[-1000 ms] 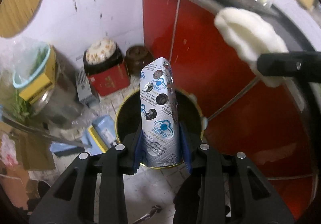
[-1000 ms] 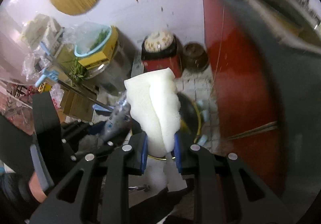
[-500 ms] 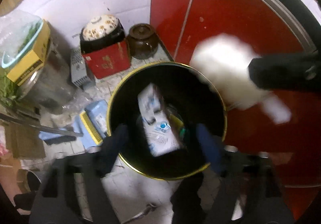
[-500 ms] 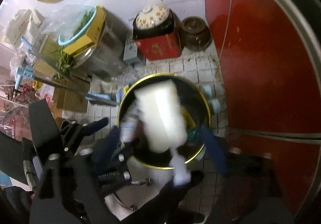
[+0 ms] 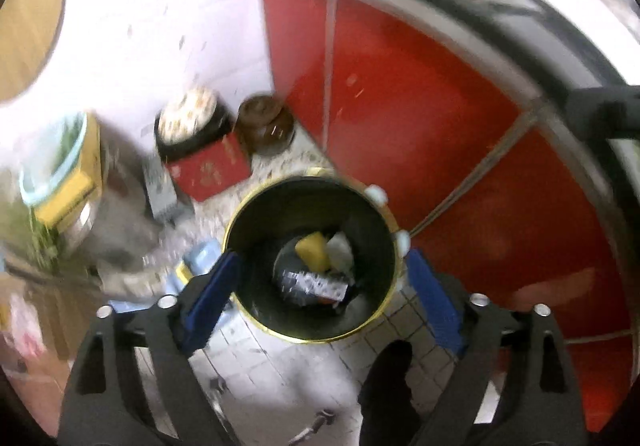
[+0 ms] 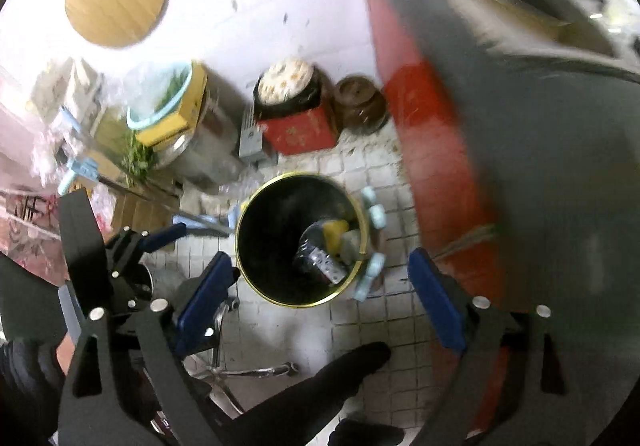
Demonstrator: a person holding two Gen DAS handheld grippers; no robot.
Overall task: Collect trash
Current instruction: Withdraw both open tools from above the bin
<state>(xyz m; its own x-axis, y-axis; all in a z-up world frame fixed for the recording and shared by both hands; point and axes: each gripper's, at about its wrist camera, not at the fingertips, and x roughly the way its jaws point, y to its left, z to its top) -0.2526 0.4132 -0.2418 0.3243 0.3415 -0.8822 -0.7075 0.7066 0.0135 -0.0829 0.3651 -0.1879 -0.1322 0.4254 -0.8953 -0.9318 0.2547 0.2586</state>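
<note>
The trash lies at the bottom of the bin (image 5: 312, 258): a silver blister pack (image 5: 314, 283), a yellow sponge (image 5: 312, 252) and a pale white piece (image 5: 340, 252) just beside it, all inside the black wall with its gold rim. The bin stands on the tiled floor (image 6: 360, 322), close to the red cabinet (image 5: 420, 118).

Above the bin, the left gripper (image 5: 318, 300) has its jaws spread and still opening, nothing between the blue pads. The right gripper (image 6: 320, 296) is the same: jaws wide, opening, empty, with the bin seen straight through the gap.

Beyond the bin, against the white wall, stand a red box (image 6: 300, 132) with a lidded pot on it and a brown jar (image 6: 360, 104). Near the bin on its other side lie a metal stool frame (image 6: 240, 366) and clutter.

Risks, as a judgement: both views are blurred, so the hands look to be moving fast; a spread finger could clip the rim and tip the bin, or strike the cabinet. The person's dark shoe (image 6: 340, 370) near the bin could also knock it.
</note>
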